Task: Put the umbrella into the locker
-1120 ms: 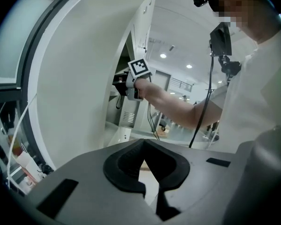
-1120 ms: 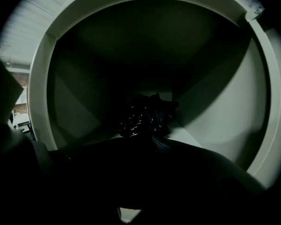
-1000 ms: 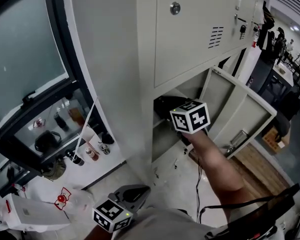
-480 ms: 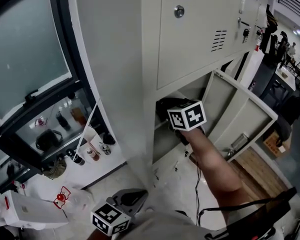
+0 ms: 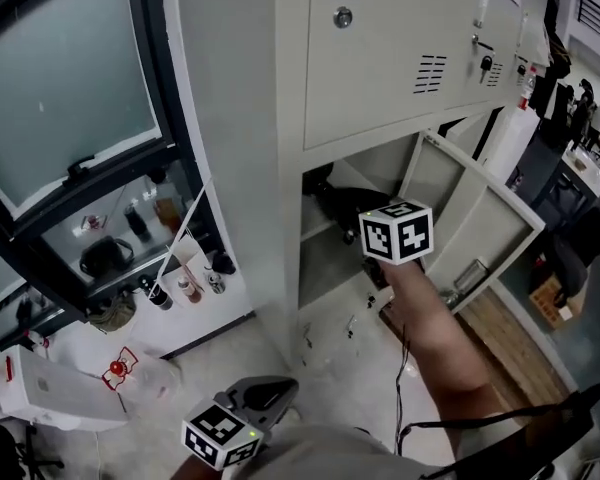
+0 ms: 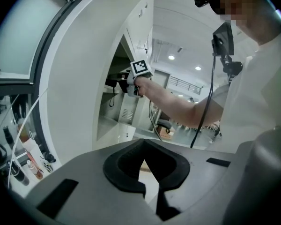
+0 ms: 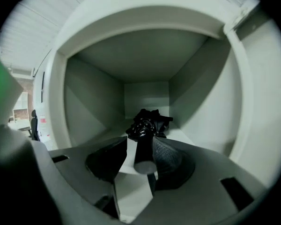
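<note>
The black folded umbrella (image 7: 147, 121) lies on the floor of the open locker compartment (image 7: 145, 64), canopy toward the back, handle (image 7: 143, 151) pointing out at me. My right gripper (image 7: 138, 157) is open at the compartment's mouth. The handle sits between its jaws against the right pad, with a gap to the left pad. In the head view the umbrella (image 5: 332, 200) shows dark on the shelf, just beyond the right gripper's marker cube (image 5: 395, 233). My left gripper (image 5: 242, 418) hangs low by my body, shut and holding nothing (image 6: 150, 191).
The grey locker (image 5: 380, 68) has its lower door (image 5: 480, 223) swung open to the right. Left of it a window ledge (image 5: 180, 278) holds bottles and small items. A white plastic bag (image 5: 70, 393) lies on the floor. A cable (image 5: 405, 368) hangs under my right arm.
The right gripper's cube has drawn slightly back and to the right from the compartment, while the umbrella stays on the shelf. The left gripper has hardly moved.
</note>
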The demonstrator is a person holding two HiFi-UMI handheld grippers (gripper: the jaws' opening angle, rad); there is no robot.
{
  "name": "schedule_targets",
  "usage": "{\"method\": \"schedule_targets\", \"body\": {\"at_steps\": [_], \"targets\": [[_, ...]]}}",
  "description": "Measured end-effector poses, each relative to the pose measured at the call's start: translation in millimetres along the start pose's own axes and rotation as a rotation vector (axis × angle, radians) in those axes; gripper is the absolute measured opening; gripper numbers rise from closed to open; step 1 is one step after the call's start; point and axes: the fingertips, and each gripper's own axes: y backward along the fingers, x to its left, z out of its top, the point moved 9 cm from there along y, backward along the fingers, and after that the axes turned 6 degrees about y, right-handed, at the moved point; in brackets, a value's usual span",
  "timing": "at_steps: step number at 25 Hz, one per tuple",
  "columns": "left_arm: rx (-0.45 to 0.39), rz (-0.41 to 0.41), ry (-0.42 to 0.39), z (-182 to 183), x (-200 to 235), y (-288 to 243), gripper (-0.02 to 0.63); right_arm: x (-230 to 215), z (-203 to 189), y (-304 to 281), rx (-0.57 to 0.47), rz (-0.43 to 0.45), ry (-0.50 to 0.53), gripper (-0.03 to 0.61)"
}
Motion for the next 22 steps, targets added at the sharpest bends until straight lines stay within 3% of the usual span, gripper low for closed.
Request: {"method": "schedule_targets", "body": {"at_steps": [12, 17, 22], "targets": [[-0.040, 0.053, 0.013, -45, -108, -13, 0.011, 41, -42, 117, -0.034, 0.049, 0.025, 0.153], [-0.067, 0.093, 0.031, -65, -149, -21, 0.011, 67, -75, 172, -0.053, 0.067, 0.026, 0.085], [-0.083, 0.155, 0.058, -88, -195, -26, 0.011, 89, -115, 221, -0.019, 0.141, 0.016, 0.048]]}}
